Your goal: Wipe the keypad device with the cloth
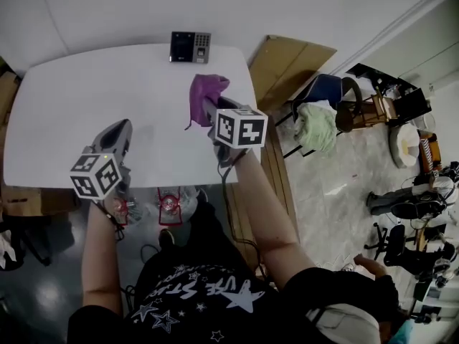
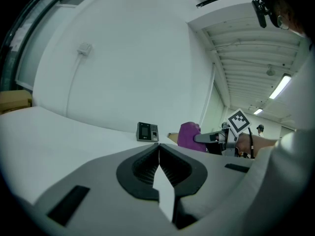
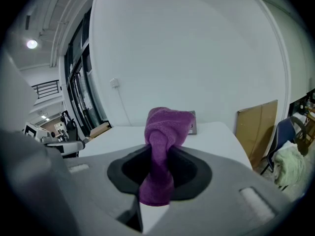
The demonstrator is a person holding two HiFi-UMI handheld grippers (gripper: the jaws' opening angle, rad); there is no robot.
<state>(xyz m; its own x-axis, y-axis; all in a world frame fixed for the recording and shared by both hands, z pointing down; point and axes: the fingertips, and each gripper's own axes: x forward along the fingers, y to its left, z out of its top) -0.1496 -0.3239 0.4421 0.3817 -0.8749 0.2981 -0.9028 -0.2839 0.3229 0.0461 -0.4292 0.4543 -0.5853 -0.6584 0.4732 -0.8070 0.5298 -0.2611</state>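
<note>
The keypad device (image 1: 189,47) is a small dark box with a screen and grey keys, standing at the far edge of the white table (image 1: 64,99). My right gripper (image 1: 208,108) is shut on the purple cloth (image 1: 206,95), which hangs bunched above the table, short of the device. In the right gripper view the cloth (image 3: 162,146) fills the jaws and hides most of the device (image 3: 192,122) behind it. My left gripper (image 1: 122,131) hovers over the table's near left part, shut with nothing in it. From the left gripper view the device (image 2: 147,132) and cloth (image 2: 188,135) lie ahead.
A flat cardboard sheet (image 1: 287,67) leans beside the table's right edge. A blue chair with pale green fabric (image 1: 317,124) stands further right. Cardboard boxes (image 1: 8,92) sit at the table's left end. Office chairs (image 1: 401,206) crowd the far right floor.
</note>
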